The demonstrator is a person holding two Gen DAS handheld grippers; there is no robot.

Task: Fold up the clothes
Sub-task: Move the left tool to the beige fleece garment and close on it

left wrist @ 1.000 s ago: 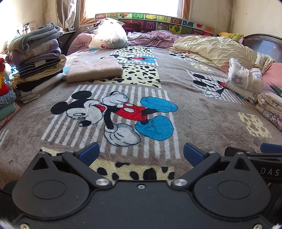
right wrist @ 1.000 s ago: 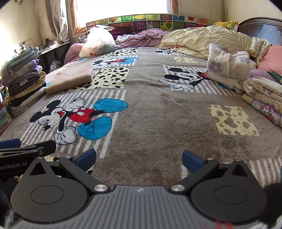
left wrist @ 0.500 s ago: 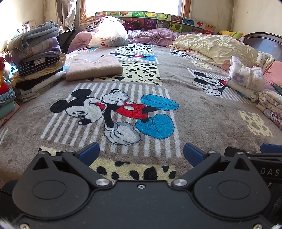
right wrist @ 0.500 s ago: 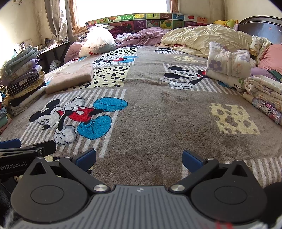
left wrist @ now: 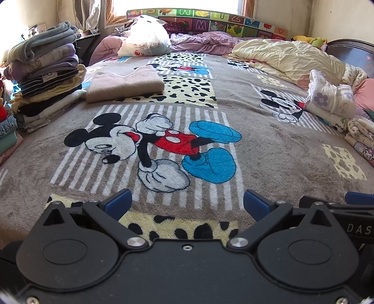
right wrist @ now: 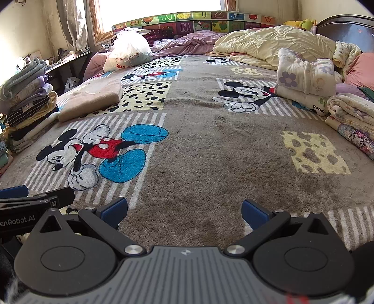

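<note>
My left gripper [left wrist: 187,203] is open and empty, low over the near edge of the Mickey Mouse blanket [left wrist: 210,112]. My right gripper [right wrist: 183,211] is open and empty beside it, over the brown part of the blanket [right wrist: 210,152]. A folded beige garment [left wrist: 125,83] lies far left on the bed, also in the right wrist view [right wrist: 91,98]. A tall stack of folded clothes [left wrist: 44,74] stands at the left edge, also in the right wrist view [right wrist: 28,98]. White flowered clothes [left wrist: 329,100] lie at the right, also in the right wrist view [right wrist: 303,81].
A white plastic bag [left wrist: 145,39], a purple quilt [left wrist: 205,43] and a cream duvet [left wrist: 287,58] lie at the far end by the alphabet headboard [left wrist: 210,19]. Rolled patterned cloths [right wrist: 353,119] sit at the right edge. A dark wooden bed end [right wrist: 346,30] stands far right.
Both grippers have tilted or drifted very slightly; the scene has shifted a little in both views. Both stay open and empty. Nothing on the bed has moved.
</note>
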